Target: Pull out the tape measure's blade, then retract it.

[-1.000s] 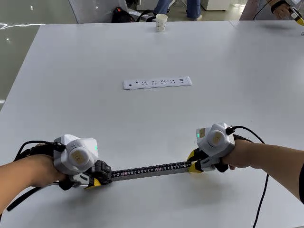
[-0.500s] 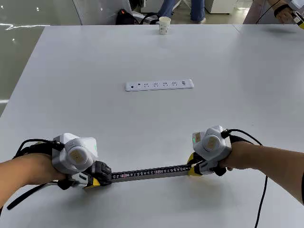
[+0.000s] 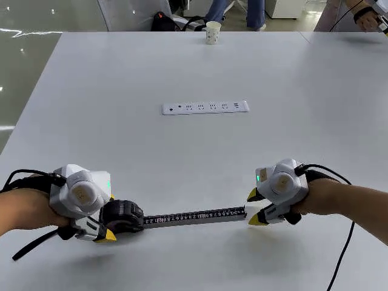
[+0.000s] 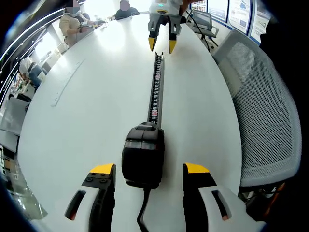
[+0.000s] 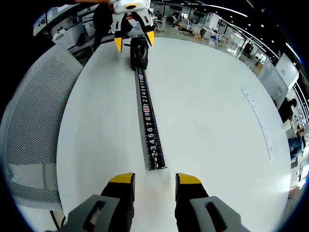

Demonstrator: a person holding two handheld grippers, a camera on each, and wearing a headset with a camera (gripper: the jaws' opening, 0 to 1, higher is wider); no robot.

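Left gripper view: left gripper [image 4: 149,169] is released, jaws spread wide w/ the black tape measure case [image 4: 143,155] sitting between them and a clear gap on each side. A sec ago in the head view that gripper was clenched on the case; now it has let go and backed off a bit, so the case rests on its own on the white tabletop [image 3: 194,157], near the front edge, left of centre.

Moving right, the blade [image 3: 194,216] lies flat on the tabletop, running from the case toward the other gripper. About as much blade is out as before. It hasn't snapped back w/ nobody holding it, so prob. the lock or friction is keeping it out, though I can't see a lock lever clearly.

At the right end, the right gripper [image 5: 155,180] has also let go: jaws parted, blade tip lying just in front of them and not between the pads. Half a sec ago it was pinching that tip.

Meaning for the task: the pull-out half looks done, and both grippers dropping their hold reads as the changeover to retracting. Next move prob. needs a fresh grip on the case plus a way to free the blade or feed it back in. Risk is the blade whipping home or the loose case skidding.

Power strip [image 3: 205,107] and paper cup [image 3: 212,32] sit farther back, well clear.
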